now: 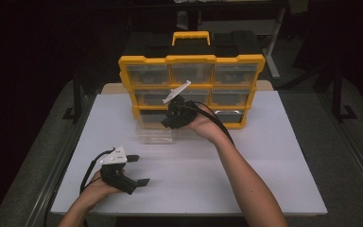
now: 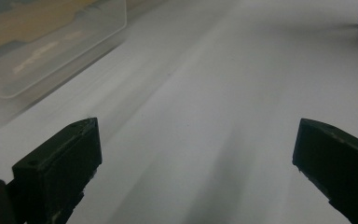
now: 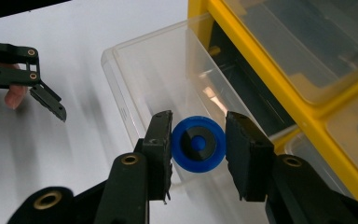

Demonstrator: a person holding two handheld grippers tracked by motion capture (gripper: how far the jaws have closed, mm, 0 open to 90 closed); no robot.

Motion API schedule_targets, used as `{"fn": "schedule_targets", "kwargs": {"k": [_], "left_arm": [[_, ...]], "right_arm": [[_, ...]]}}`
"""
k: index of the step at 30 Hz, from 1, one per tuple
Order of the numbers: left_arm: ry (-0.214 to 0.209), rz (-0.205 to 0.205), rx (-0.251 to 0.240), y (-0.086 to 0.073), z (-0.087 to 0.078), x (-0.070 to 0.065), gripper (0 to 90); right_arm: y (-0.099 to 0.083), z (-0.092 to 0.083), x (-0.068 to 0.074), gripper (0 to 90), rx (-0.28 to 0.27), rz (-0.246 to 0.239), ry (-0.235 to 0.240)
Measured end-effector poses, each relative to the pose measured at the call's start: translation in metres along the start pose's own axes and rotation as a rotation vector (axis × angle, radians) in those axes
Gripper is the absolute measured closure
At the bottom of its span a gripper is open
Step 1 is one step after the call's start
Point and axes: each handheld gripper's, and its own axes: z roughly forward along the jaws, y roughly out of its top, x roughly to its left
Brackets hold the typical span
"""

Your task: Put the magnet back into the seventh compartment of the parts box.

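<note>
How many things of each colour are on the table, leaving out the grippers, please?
Yellow organiser cabinet: 1
Clear pulled-out drawer: 1
Blue disc with a dark centre: 1
Total: 3

White table [image 1: 274,165], flat matte top. Yellow-framed drawer organizer [image 1: 191,59] stands at the far edge, black top, yellow handle. Clear plastic drawer [image 1: 155,134] pulled out, resting on table just before it.
</note>
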Motion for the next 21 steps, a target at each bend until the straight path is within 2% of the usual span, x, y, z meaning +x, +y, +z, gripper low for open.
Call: {"fn": "schedule_targets", "kwargs": {"k": [21], "left_arm": [[-0.003, 0.002, -0.003, 0.000, 0.000, 0.000, 0.8]], "right_arm": [[0.014, 0.032, 0.005, 60.9, 0.012, -0.027, 0.032]]}}
